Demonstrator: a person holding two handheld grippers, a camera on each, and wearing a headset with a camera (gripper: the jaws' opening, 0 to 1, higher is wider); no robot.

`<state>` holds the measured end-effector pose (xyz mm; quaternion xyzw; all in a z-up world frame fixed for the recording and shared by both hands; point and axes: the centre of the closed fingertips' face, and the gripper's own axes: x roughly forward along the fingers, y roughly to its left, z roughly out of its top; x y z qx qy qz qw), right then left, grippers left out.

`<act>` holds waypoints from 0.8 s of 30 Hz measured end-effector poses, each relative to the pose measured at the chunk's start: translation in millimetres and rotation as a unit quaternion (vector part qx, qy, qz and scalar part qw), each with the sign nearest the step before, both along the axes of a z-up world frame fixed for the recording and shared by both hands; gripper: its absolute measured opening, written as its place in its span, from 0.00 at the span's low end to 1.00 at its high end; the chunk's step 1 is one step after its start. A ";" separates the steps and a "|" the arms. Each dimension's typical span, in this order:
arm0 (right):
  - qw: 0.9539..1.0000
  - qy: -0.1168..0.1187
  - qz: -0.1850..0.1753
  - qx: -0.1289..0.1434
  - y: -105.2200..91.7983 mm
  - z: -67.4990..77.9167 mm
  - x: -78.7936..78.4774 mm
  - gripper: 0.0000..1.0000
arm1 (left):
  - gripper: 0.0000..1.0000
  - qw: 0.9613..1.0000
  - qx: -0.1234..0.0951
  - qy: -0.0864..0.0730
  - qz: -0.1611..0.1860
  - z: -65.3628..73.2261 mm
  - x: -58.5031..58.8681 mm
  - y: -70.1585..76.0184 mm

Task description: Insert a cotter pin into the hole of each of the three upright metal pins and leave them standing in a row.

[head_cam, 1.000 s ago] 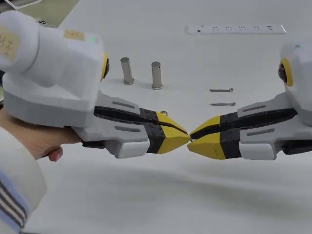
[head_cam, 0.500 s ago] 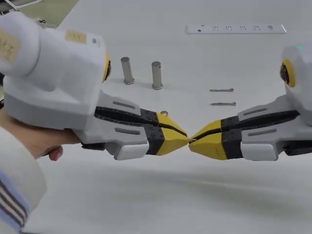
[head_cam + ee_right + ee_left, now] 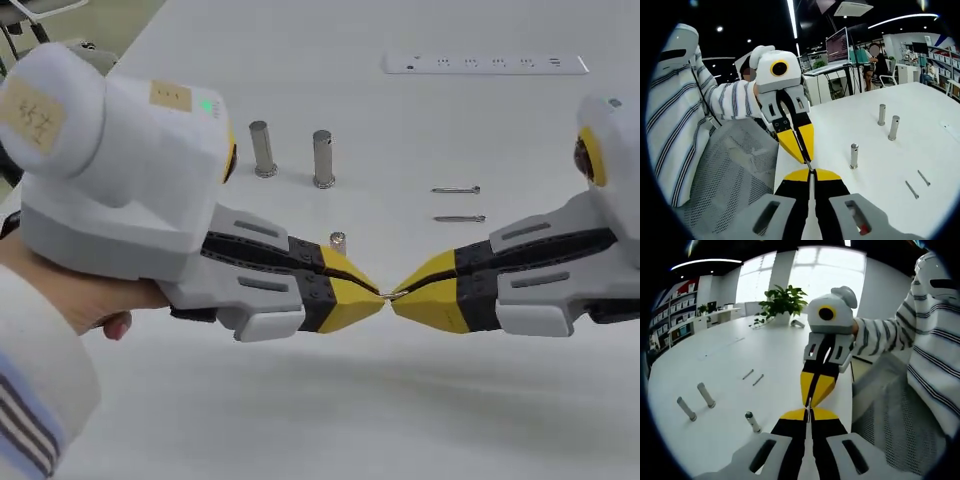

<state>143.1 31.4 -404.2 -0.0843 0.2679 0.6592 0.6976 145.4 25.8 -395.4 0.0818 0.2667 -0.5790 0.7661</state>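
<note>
We see the left gripper (image 3: pixel 372 296) and the right gripper (image 3: pixel 403 297) meeting tip to tip over the white workbench (image 3: pixel 300 400). They are just in front of the near metal pin (image 3: pixel 337 241). Both pairs of jaws are drawn together, with no visible gap at the yellow tips.

The held cotter pin (image 3: pixel 392 295) bridges the short space between the two sets of tips, and each of its ends vanishes into a closed pair of jaws. In the right gripper view the same thin wire (image 3: pixel 809 164) runs from our own tips up into the other gripper's. It looks clamped at both ends, though it is too fine for us to say how deep it sits in either.

The near metal pin stands upright, clear of both grippers. Two more metal pins (image 3: pixel 262 148) (image 3: pixel 322 157) stand behind it, side by side but apart. Behind it to the right, two loose cotter pins (image 3: pixel 456 189) (image 3: pixel 460 218) lie flat, one beyond the other. A power strip (image 3: pixel 485 63) lies much farther back.
</note>
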 end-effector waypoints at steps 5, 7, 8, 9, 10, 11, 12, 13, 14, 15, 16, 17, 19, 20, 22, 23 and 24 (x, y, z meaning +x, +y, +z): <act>1.000 -0.016 0.007 -0.015 -0.3 -4.0 -0.1 0.00 | 0.05 1.000 -0.008 0.016 0.011 -3.5 1.3 2.4; 1.000 -0.021 0.004 -0.017 -0.6 -4.3 2.1 0.00 | 0.08 1.000 -0.006 0.016 0.018 -6.2 5.6 7.7; 1.000 -0.023 0.003 -0.017 -0.8 -4.4 2.9 0.00 | 0.08 1.000 -0.004 0.015 0.019 -7.1 6.3 9.6; 0.999 -0.026 0.000 -0.019 -1.2 -4.9 4.9 0.00 | 0.07 1.000 -0.001 0.010 0.017 -7.8 7.2 11.6; 0.999 -0.028 -0.002 -0.021 -1.5 -5.5 6.2 0.00 | 0.08 1.000 0.001 0.008 0.020 -8.3 8.6 13.2; 0.999 -0.030 -0.004 -0.023 -1.8 -6.1 7.8 0.00 | 0.10 1.000 0.005 0.007 0.024 -9.8 11.2 15.8; 0.999 -0.037 -0.008 -0.028 -2.4 -7.4 10.9 0.00 | 0.12 1.000 0.012 -0.002 0.025 -11.3 13.8 18.4; 0.999 -0.040 -0.011 -0.030 -2.3 -8.0 12.8 0.00 | 0.15 0.999 0.022 -0.009 0.025 -13.7 16.2 21.2; 0.998 -0.044 -0.013 -0.032 -2.3 -8.4 14.6 0.00 | 0.19 0.999 0.033 -0.014 0.025 -16.9 17.7 24.2; 0.998 -0.050 -0.019 -0.034 -2.0 -8.9 18.0 0.00 | 0.22 0.999 0.042 -0.015 0.028 -20.3 19.8 26.9; 0.998 -0.055 -0.023 -0.036 -1.7 -9.4 20.8 0.00 | 0.24 0.999 0.042 -0.012 0.031 -21.7 20.6 27.8; 0.997 -0.057 -0.024 -0.037 -1.6 -9.6 21.7 0.00 | 0.25 0.998 0.044 -0.009 0.036 -23.0 22.8 30.3; 0.996 -0.071 -0.030 -0.047 -2.7 -12.2 27.0 0.00 | 0.26 0.998 0.050 -0.011 0.043 -24.5 26.4 33.8; 0.995 -0.079 -0.032 -0.054 -3.6 -14.2 29.8 0.00 | 0.26 0.997 0.053 -0.013 0.048 -24.4 27.2 33.6; 0.994 -0.087 -0.035 -0.061 -4.6 -16.7 32.9 0.00 | 0.27 0.997 0.053 -0.015 0.059 -24.1 31.8 35.9; 0.993 -0.089 -0.037 -0.065 -6.1 -19.9 36.4 0.00 | 0.26 0.996 0.055 -0.019 0.067 -24.2 35.9 37.7; 0.993 -0.090 -0.039 -0.067 -6.3 -21.1 38.2 0.00 | 0.26 0.996 0.057 -0.022 0.071 -24.5 38.5 39.0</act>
